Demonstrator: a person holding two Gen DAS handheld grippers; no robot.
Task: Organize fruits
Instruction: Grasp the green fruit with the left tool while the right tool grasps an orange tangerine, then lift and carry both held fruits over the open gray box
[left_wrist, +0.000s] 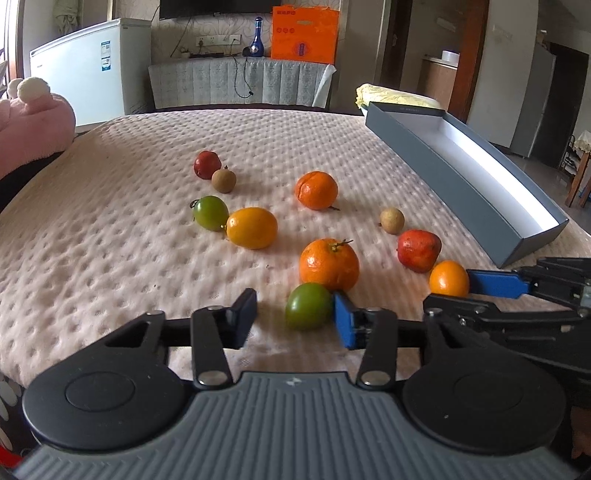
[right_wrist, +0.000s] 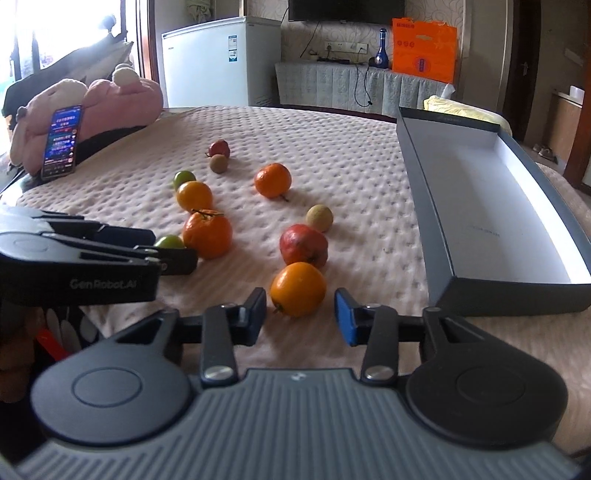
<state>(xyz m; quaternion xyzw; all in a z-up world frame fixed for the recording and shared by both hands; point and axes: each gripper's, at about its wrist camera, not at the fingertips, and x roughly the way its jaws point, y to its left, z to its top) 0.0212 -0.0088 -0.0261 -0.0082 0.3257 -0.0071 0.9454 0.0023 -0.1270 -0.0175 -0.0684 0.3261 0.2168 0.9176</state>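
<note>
Bedroom clutter fills the back of both views: a white freezer (right_wrist: 207, 62), an orange bag (right_wrist: 424, 50) and a blue bottle (right_wrist: 382, 50) on a covered bench at the top of the frame. A pink plush toy (right_wrist: 110, 99) props a lit phone (right_wrist: 62, 142) at upper left in the right wrist view. On the bumpy cream bedspread (left_wrist: 110, 240) fruits lie scattered across the middle, and a grey box (right_wrist: 491, 206) with a white inside runs along the right edge.

Low in the left wrist view, the left gripper (left_wrist: 295, 314) is spread wide and grips nothing; a green fruit (left_wrist: 308, 306) sits between its fingers, touching the blue right pad and resting against a stemmed orange (left_wrist: 328, 264) behind it.

Low in the right wrist view, the right gripper (right_wrist: 300, 315) also gapes, level with the bedspread, holding nothing. A small orange fruit (right_wrist: 298, 288) lies between its fingers, clear of both pads. A red fruit (right_wrist: 303, 245) touches it from behind, with a tan round fruit (right_wrist: 320, 218) just beyond.
</note>
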